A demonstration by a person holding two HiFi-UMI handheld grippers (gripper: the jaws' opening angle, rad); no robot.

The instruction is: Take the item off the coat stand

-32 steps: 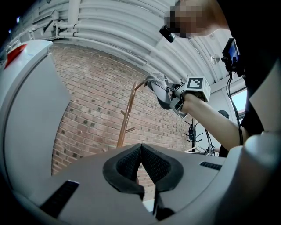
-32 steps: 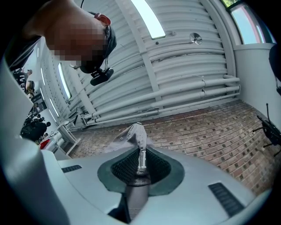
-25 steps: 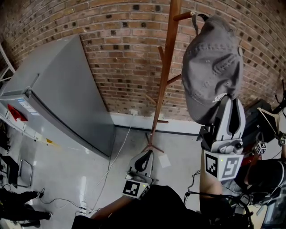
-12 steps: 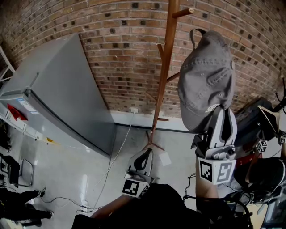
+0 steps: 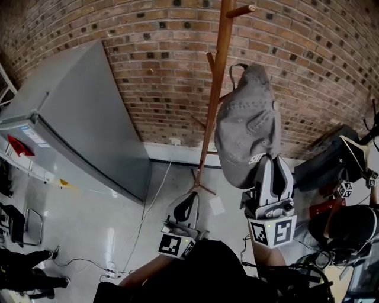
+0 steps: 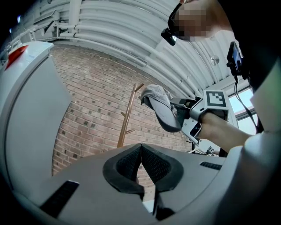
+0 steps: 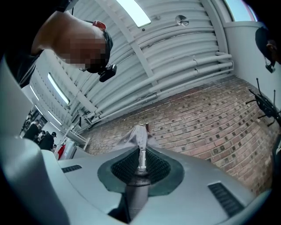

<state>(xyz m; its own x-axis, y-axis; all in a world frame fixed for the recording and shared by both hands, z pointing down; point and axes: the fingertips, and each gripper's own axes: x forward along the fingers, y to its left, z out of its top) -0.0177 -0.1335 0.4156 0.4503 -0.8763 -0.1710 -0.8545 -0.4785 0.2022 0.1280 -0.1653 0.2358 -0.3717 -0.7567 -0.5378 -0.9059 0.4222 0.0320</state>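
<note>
right gripper (image 5: 271, 163): jaws closing, pinching the cap (image 5: 249, 124) by its brim
left gripper (image 5: 189, 200): jaws together, empty
cap: hanging clear, just beside coat stand (image 5: 214, 100)
risk: strap loop likely snags lower peg; thin brim grip slips

Grey cap (image 5: 249, 127) beside coat stand (image 5: 220, 59)

Red-brown brick wall (image 5: 148, 71) fills the top of the head view, with a white baseboard (image 5: 177, 155) under it. Big grey fridge-like cabinet (image 5: 77, 130) stands at left. Glossy pale floor (image 5: 89, 237) at lower left, thin cable (image 5: 155, 198) trailing across it. White ribbed ceiling (image 7: 184, 48) overhead, strip light (image 7: 136, 13) at top.
</note>
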